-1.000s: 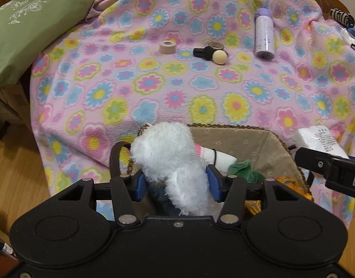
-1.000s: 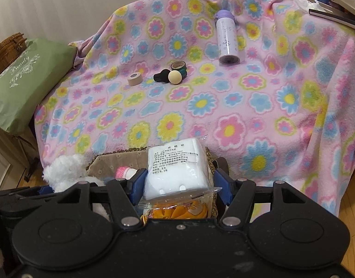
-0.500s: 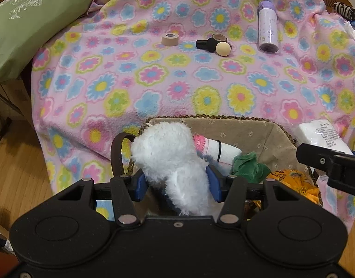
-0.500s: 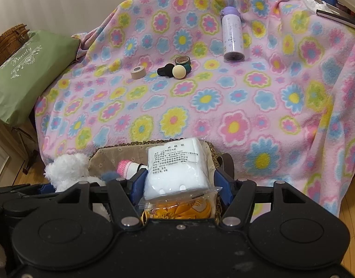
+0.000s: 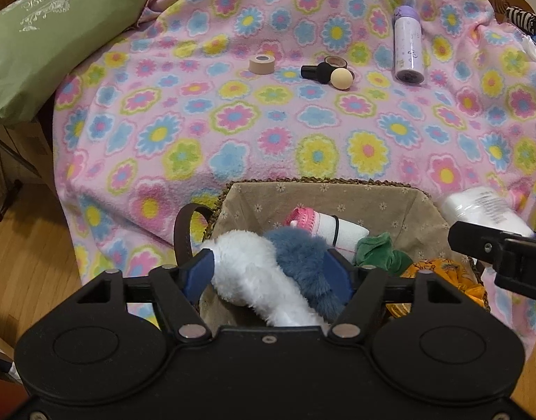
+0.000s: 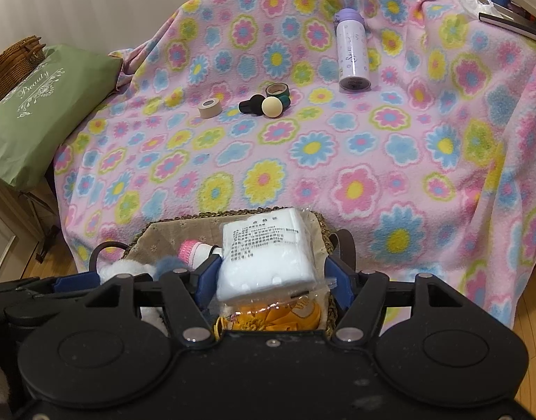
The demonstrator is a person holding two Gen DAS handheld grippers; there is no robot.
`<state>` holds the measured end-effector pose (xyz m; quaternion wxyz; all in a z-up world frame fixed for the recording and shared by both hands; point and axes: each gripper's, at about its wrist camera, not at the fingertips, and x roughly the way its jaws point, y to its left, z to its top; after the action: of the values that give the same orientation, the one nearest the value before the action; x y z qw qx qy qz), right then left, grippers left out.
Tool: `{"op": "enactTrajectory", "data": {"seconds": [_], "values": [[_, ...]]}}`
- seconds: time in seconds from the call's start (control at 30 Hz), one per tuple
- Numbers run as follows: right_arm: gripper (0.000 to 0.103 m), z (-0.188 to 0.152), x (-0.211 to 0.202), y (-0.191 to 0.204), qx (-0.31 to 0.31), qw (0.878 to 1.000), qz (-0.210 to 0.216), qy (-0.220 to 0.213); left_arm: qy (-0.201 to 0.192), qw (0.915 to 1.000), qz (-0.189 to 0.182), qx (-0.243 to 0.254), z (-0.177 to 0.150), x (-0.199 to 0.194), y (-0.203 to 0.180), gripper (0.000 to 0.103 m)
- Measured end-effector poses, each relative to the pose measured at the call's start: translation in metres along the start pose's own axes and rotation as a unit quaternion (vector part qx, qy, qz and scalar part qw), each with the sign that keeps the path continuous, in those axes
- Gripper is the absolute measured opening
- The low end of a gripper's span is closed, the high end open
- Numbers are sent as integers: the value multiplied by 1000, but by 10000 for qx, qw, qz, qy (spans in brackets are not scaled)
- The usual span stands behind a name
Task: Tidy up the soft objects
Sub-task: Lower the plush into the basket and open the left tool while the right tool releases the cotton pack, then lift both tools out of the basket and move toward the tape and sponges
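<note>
My left tongs [image 5: 269,273] just opening, fluffy white-and-blue plush [image 5: 268,276] loose between jaws over lined wicker basket [image 5: 338,197]; right tongs [image 6: 272,276] just opening around wrapped white cotton pack [image 6: 268,252] at basket's 3 o'clock rim; both light, squashy; grab mid-body.

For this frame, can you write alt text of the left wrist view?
The left gripper, its jaws just opened, straddles a white and blue fluffy toy over a lined basket of soft things. Behind lies a flowered blanket with a bottle.
</note>
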<state>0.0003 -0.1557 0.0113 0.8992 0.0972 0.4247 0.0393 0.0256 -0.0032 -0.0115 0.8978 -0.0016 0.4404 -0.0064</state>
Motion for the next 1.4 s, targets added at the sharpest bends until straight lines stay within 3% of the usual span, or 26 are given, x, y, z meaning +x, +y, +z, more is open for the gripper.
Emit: {"op": "enactTrajectory", "data": {"seconds": [0.4, 1.4], "values": [[74, -2, -2, 2, -13, 10000, -7, -33, -13, 10000, 13, 19, 0, 1, 0, 74], [76, -6, 3, -1, -24, 10000, -38, 26, 118, 9999, -22, -3, -1, 5, 0, 75]]}}
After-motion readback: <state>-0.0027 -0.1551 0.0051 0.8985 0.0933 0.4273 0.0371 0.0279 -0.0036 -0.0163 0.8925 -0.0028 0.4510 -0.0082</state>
